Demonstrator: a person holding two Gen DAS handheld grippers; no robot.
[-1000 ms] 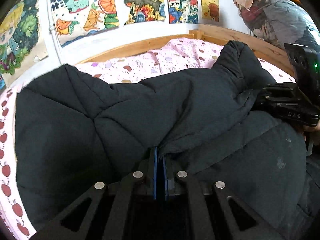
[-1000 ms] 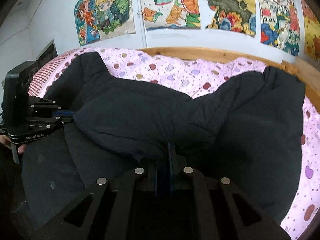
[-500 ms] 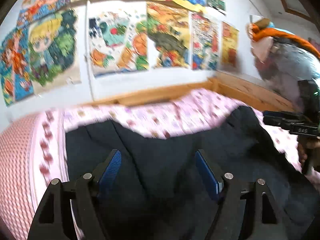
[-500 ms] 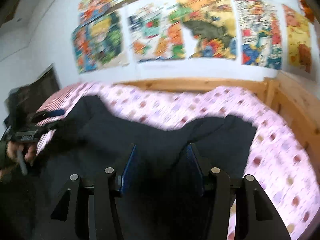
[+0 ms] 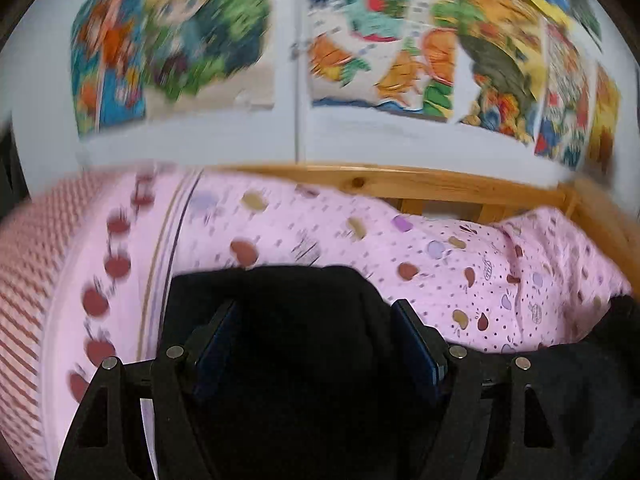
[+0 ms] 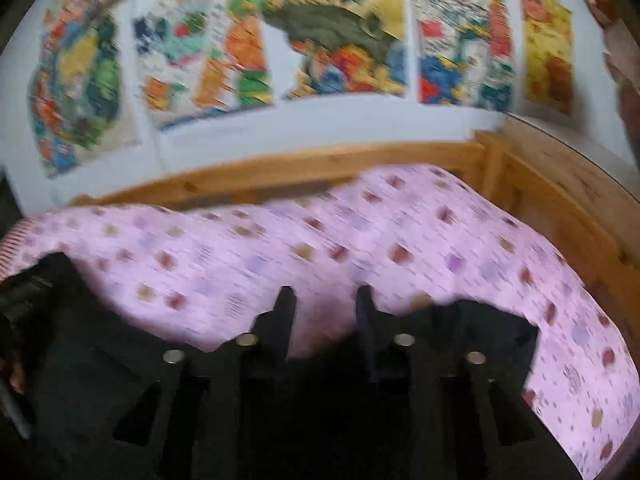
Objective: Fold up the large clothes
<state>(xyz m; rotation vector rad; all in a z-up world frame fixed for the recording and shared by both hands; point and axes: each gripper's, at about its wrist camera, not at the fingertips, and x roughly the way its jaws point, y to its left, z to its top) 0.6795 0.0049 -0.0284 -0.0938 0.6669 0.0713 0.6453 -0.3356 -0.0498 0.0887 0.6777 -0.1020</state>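
Both grippers hover over a black coat (image 5: pixel 304 312) on the bed (image 5: pixel 500 276), the left gripper (image 5: pixel 316 332) wide apart, the right gripper (image 6: pixel 324 312) just closing, gripping nothing.

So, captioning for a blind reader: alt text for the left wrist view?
The left gripper has its fingers spread open over a black padded coat lying on a pink patterned bedsheet. Behind stand a wooden bed frame and blurred colourful posters.

Even daylight, motion blur, fisheye edges
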